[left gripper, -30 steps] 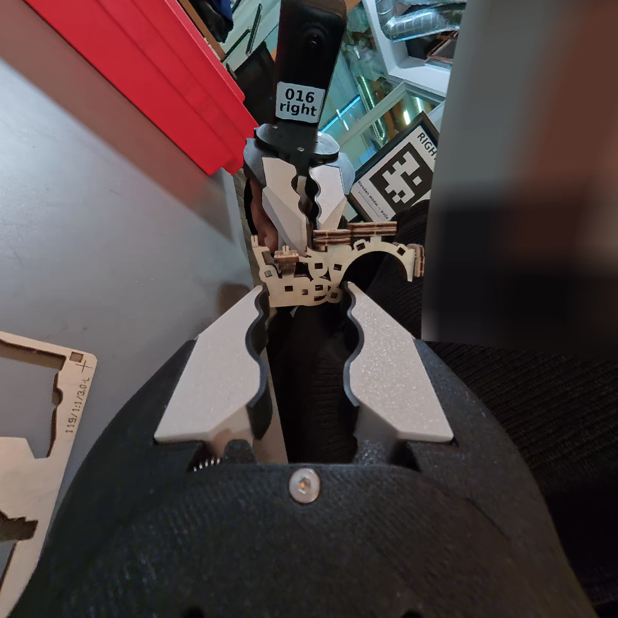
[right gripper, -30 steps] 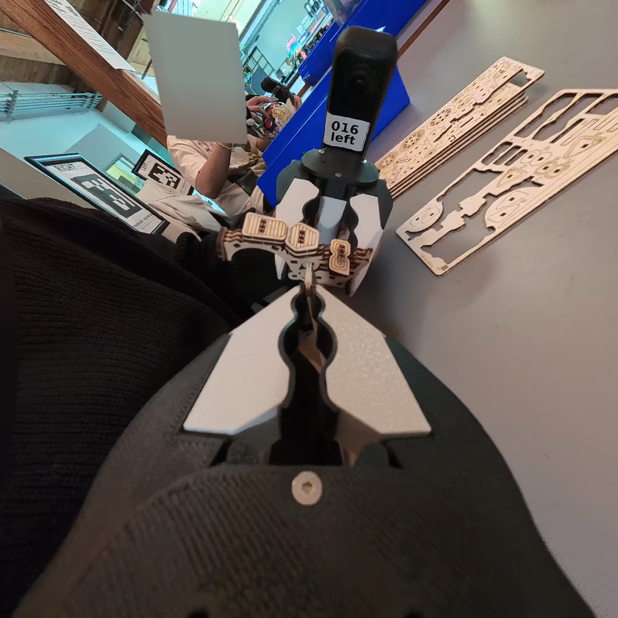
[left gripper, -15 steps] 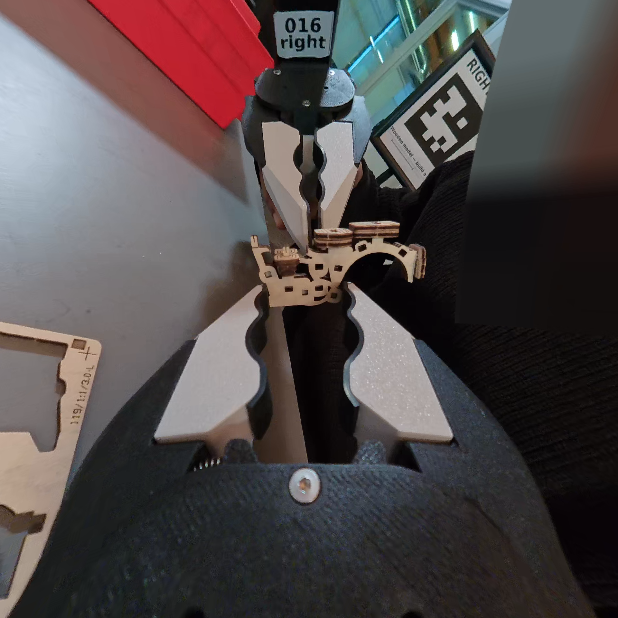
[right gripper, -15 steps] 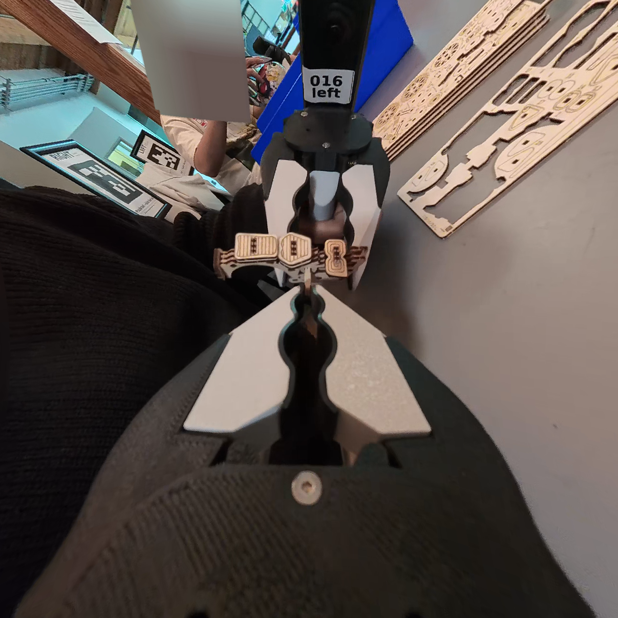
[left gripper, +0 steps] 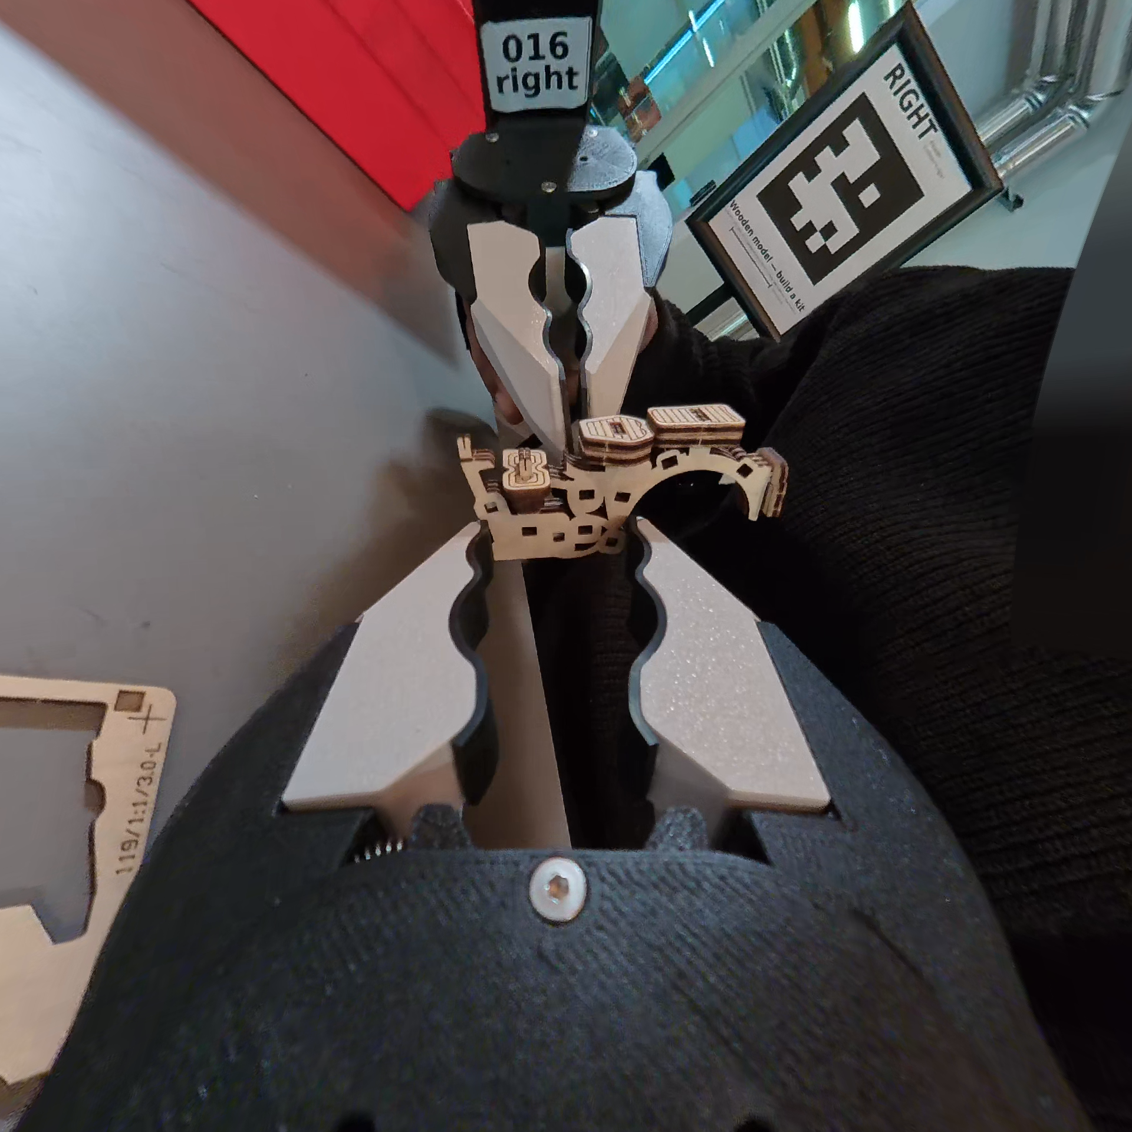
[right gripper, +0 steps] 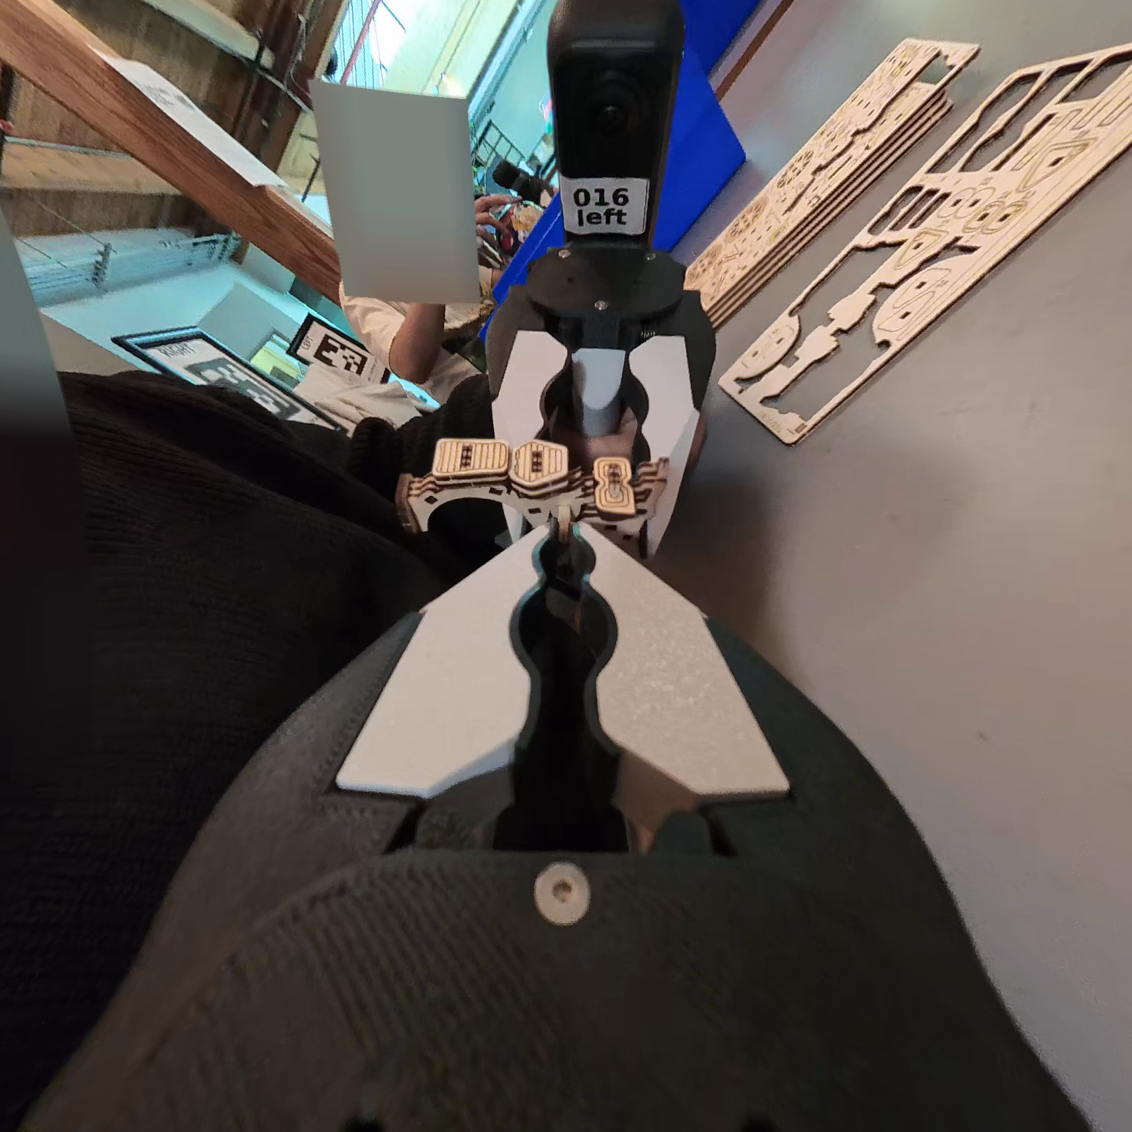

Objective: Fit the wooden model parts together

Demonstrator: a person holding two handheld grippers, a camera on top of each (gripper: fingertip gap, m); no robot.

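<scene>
While the pale laser-cut plywood model assembly with an arch and stacked slotted tabs (left gripper: 612, 490) hangs in the air above the grey table (left gripper: 184, 367), the main risk, as I judge it, lies in the small thin wooden piece (right gripper: 560, 528) pinched at the tip of the right gripper (right gripper: 560, 532): pressed at a slant, it could jam at the mouth of its slot, snap, or lever the assembly out of the other claw. A grip this shallow could also let the piece swivel or drop toward the black knitted sleeve (left gripper: 919, 551) at 3 o'clock. The left gripper (left gripper: 554, 539) holds the assembly by its lower edge only, its two grey fingers set moderately apart and closed onto the wood, so a hard push from 12 o'clock might rock the model between them. In the left wrist view the right gripper descends from 12 o'clock, nearly closed, tips meeting the top of the assembly beside the stacked tabs. In the right wrist view the left gripper faces it from 12 o'clock, the arch pointing to 9 o'clock. Flat plywood part sheets (right gripper: 919, 233) lie on the table at 2 o'clock, well apart from the work; another cut-out sheet corner (left gripper: 79, 827) sits at 8 o'clock.
</scene>
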